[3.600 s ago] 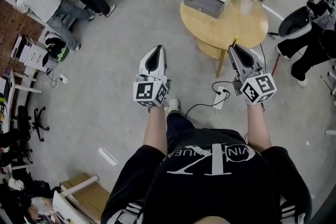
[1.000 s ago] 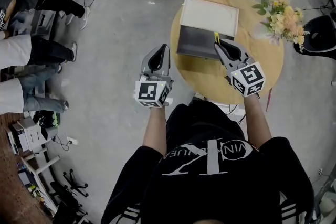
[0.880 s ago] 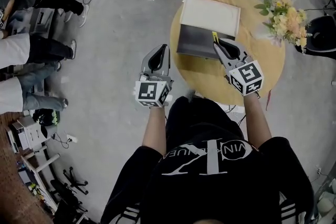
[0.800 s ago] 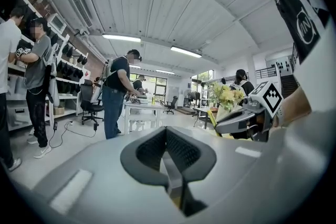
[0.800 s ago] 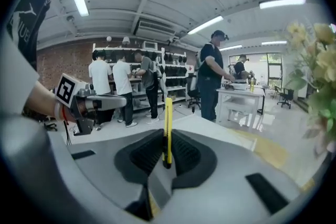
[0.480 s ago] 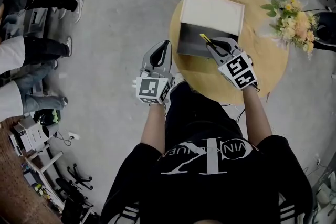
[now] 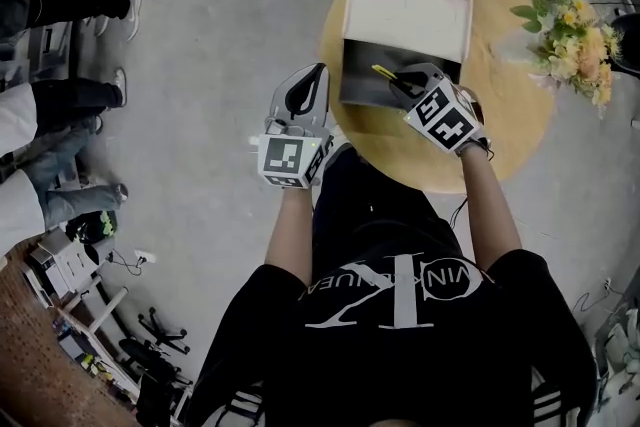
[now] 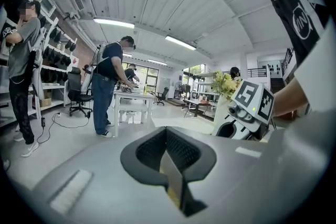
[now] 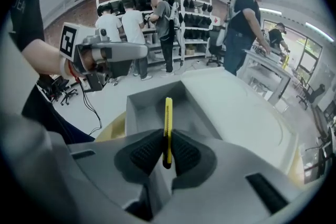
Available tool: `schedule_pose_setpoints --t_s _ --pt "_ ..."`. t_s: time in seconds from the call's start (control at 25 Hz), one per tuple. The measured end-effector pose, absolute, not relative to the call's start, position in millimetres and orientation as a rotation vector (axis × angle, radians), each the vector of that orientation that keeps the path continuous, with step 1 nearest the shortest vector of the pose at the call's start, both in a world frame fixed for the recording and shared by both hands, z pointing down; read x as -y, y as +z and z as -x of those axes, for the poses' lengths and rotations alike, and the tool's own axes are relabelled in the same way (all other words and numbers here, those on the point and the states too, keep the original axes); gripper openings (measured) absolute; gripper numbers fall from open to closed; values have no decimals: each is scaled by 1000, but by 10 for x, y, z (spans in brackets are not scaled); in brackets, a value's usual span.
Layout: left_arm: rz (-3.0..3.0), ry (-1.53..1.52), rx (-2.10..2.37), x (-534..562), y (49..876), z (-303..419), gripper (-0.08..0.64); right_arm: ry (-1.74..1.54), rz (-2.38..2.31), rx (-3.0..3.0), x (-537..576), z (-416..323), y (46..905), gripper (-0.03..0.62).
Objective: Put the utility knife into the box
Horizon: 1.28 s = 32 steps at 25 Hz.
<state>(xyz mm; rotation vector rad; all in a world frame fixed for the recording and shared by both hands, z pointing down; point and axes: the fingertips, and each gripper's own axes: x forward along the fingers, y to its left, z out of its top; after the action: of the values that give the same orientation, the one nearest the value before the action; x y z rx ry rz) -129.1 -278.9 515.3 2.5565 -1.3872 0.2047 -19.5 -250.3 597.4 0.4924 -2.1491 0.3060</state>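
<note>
slim yellow utility knife (image 9: 167,118) clamped in right gripper (image 9: 167,153), poised over open grey box (image 7: 362,87) on round wooden table (image 7: 505,120); drop not yet done. left gripper (image 8: 169,160) closed, empty.

The count
One table (image 7: 500,130), one box (image 7: 405,15), one utility knife (image 7: 384,72), one flower bunch (image 7: 575,35); left gripper (image 7: 318,72), right gripper (image 7: 405,83).

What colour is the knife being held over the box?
Yellow. The knife shows best in the right gripper view.
</note>
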Motion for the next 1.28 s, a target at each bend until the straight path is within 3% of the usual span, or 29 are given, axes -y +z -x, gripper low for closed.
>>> schedule_pose_setpoints --t_s 0.8,1.28 --pt "-2525 199 1317 2828 5373 1395 9 314 -453 2026 2584 296 6295 54" --pt "-2592 175 1251 2860 5232 1182 9 394 -816 2242 2616 96 5656 24"
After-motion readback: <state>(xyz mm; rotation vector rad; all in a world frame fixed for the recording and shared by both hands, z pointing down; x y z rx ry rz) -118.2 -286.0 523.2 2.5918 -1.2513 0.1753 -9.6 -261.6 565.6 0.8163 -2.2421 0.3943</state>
